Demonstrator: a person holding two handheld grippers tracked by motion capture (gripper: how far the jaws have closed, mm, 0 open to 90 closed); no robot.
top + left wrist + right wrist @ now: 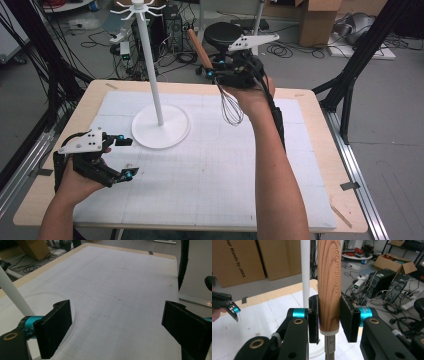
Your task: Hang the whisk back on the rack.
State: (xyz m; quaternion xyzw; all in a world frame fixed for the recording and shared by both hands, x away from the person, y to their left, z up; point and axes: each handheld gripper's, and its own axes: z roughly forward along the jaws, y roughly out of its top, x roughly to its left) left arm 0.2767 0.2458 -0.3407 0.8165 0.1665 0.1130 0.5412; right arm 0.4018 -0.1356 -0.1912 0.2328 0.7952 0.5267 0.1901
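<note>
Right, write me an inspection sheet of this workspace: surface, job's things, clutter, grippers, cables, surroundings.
Surface: wooden table covered by a white gridded mat, faintly scuffed.
Job's things: whisk with wooden handle, held above the mat, wires hanging down; white hook stand upright on its round base at the mat's rear left.
Clutter: nothing seen on the mat.
Grippers: right gripper shut on the whisk's handle; left gripper open, empty, low over the mat's front left.
Cables: loose cables on the floor behind the table.
Surroundings: cardboard boxes, black stool, computer cases.
</note>
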